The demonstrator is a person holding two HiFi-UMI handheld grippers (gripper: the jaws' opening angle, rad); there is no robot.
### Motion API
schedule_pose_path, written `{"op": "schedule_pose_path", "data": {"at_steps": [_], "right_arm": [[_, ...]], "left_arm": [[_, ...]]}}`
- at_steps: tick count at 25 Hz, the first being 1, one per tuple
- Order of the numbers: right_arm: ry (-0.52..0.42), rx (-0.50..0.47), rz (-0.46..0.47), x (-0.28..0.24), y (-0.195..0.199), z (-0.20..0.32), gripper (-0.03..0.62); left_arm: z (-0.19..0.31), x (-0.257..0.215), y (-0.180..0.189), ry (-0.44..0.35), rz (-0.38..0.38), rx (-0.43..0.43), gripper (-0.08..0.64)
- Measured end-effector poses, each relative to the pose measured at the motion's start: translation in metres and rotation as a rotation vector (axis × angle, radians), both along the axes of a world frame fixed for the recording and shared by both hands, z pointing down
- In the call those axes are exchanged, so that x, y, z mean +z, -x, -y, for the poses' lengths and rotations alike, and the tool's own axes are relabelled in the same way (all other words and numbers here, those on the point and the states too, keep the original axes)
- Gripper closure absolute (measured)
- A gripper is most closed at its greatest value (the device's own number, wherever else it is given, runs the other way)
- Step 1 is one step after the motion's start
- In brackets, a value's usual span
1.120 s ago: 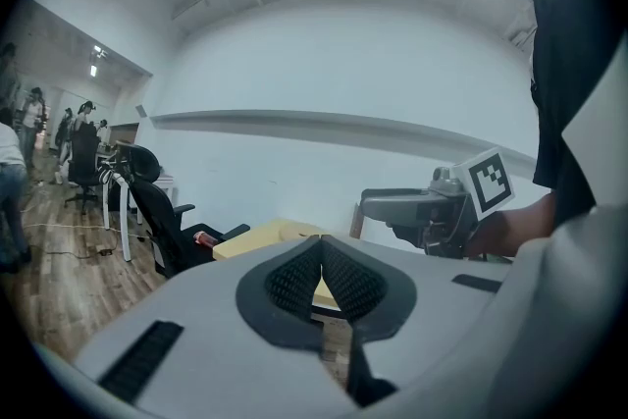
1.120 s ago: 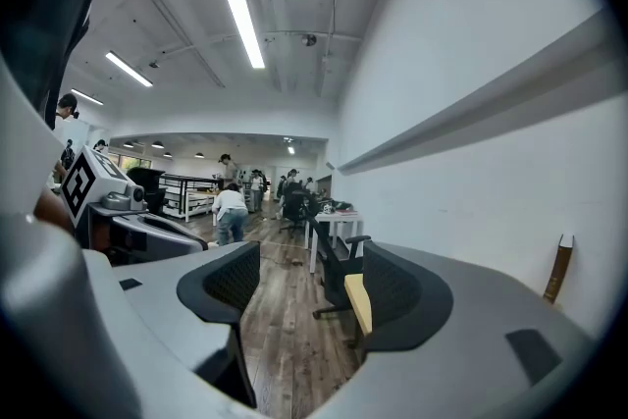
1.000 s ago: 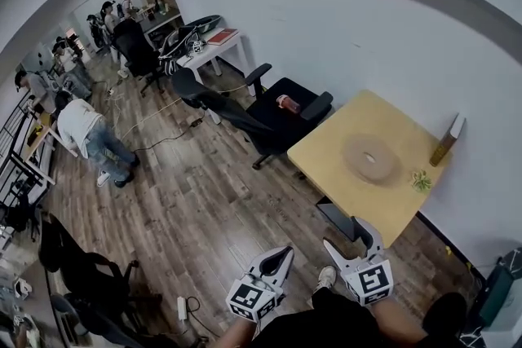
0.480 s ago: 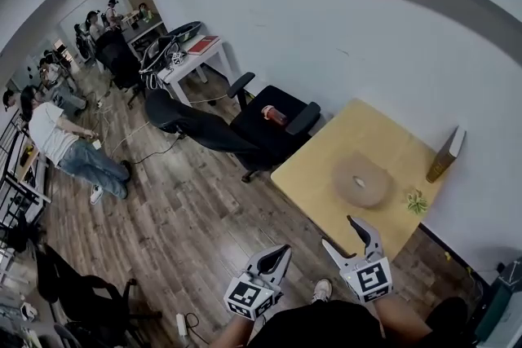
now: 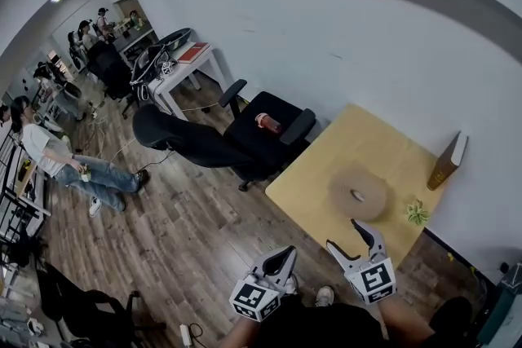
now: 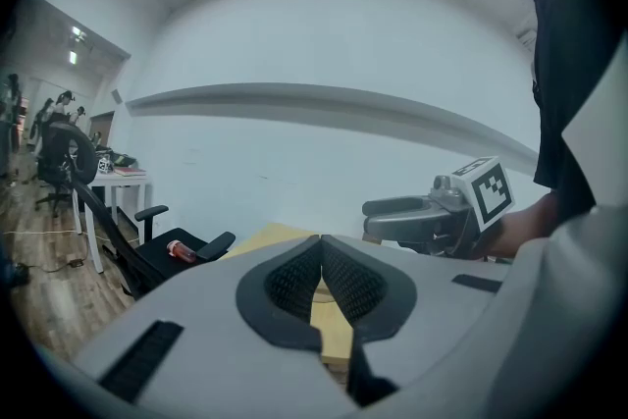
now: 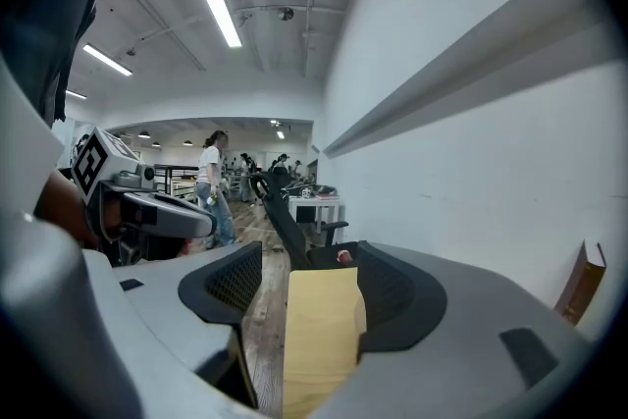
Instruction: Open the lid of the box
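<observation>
Your right gripper (image 5: 342, 232) hangs in the air over the near edge of the table (image 5: 314, 175). Its jaws stand wide apart and are closing a little, with nothing between them. Your left gripper (image 5: 287, 253) is beside it at 9 o'clock, over the wooden floor. Its jaws are together and it holds nothing.

The round box (image 5: 347, 187) lies flat on the table at about 12 o'clock from the right gripper, apart from both grippers. Its lid is on, with a small knob (image 5: 357, 195) in the middle. A small green plant (image 5: 418, 213) stands near the box at 3 o'clock. A brown book-like thing (image 5: 448, 160) leans on the wall at 2 o'clock. An office chair (image 5: 273, 106) with a reddish bottle (image 5: 263, 122) on its seat stands at 10 o'clock, just beside the table.

I think these things could go wrong:
- The knob looks small and low. If the jaws close before they are around it, they may slip off or only push the lid.
- The box looks light. With the left gripper closed and far away, nothing holds the base, so the whole box may rise with the lid.
- A sideways push may slide the box toward the plant and tip it.
- A grip on the wide rim may be too much for the jaws.
</observation>
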State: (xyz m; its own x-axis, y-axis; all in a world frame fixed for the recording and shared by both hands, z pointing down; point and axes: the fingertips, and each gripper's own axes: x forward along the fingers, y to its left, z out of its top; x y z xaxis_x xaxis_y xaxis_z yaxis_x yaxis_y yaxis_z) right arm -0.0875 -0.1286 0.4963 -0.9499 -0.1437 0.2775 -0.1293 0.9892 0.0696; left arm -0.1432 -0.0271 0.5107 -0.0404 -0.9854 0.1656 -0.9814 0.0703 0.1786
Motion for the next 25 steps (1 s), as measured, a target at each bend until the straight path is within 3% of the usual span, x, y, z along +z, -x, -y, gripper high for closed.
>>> {"op": "schedule_pose_path", "data": {"at_steps": [14,25], "right_arm": [[0.021,0.129,-0.092,0.021,0.047,0.069,0.273],[0.115,0.216,-0.263,0.105,0.073,0.123,0.249]], "left_arm": [[0.101,-0.003,0.063,-0.044,0.011,0.171,0.541],[0.159,0.017,0.092,-0.015,-0.029,0.31,0.541]]}}
